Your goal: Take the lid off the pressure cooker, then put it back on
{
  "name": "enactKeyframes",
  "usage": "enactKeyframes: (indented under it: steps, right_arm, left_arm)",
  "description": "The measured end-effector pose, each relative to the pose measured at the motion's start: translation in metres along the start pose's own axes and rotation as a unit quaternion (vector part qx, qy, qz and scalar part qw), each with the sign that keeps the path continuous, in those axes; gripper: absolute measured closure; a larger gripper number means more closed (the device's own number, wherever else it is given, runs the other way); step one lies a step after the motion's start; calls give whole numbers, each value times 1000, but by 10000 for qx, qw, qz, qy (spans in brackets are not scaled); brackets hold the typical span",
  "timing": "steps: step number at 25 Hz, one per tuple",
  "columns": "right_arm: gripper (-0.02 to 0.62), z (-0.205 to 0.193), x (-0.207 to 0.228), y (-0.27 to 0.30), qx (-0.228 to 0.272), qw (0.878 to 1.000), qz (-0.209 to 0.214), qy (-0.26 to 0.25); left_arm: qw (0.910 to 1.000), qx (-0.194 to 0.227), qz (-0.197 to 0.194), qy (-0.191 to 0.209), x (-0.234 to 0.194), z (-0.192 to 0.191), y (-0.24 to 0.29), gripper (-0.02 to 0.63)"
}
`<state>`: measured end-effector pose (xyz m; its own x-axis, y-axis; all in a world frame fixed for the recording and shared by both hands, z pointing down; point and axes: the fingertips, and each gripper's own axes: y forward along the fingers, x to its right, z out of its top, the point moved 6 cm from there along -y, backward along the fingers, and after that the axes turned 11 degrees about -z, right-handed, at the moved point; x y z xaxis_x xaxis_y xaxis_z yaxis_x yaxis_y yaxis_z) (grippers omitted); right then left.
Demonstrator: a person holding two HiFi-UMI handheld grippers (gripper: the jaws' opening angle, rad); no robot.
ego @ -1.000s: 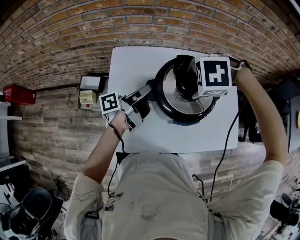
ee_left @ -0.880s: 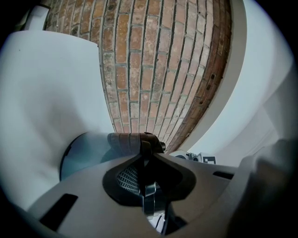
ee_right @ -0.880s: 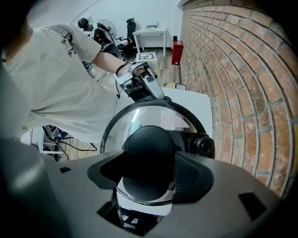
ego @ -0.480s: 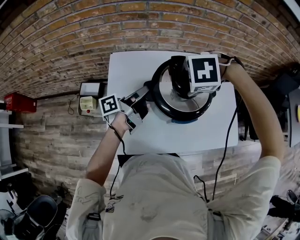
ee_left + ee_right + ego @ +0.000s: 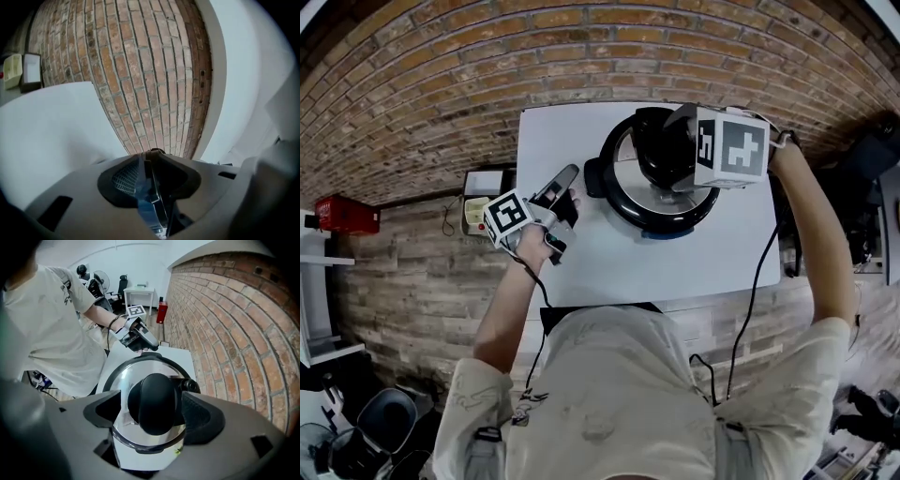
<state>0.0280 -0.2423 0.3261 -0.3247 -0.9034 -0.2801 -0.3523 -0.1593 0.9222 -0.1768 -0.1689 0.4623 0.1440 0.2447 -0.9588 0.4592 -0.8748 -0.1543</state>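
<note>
Our right gripper's (image 5: 154, 414) fingers had just been spreading and stood wide on either side of the rounded black knob (image 5: 153, 399), not pressing it. The knob sat on the shiny round steel lid (image 5: 121, 380), closed on the black-rimmed pressure cooker (image 5: 619, 202) on the smooth white worktop (image 5: 572, 253). Our left gripper's (image 5: 150, 168) fingers had also just been parting. Their narrow gap held nothing, well clear of the cooker's stubby side handle (image 5: 592, 176).

Pressure cooker (image 5: 637, 214), lid (image 5: 675, 197) on, sits far right on the white table (image 5: 609, 262). The right gripper (image 5: 667, 155) hangs over the lid and the left gripper (image 5: 562, 180) is empty at left, both jaws just opening.
</note>
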Motion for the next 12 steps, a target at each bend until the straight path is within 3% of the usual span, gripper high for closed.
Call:
enactKeyframes:
  steps: [3,7,10,12]
  right_arm:
    - [195,4,-5,-14,733,9962,-387,282]
    - [195,4,-14,-34,1791,9766,-955,711]
    - [195,1,-18,-47,2402,9542,-1462,1019]
    - [195,-3,-20,-55,2907,9298,-1876,1258]
  left_arm:
    - [9967,162,267,753,19,12,-11,466]
    - [9831,167,547,1739,46,19,-19,466]
    - [9654,84,653,2524,68,21,-22,466]
    - [9467,103,760,3127,84,22,-26,466]
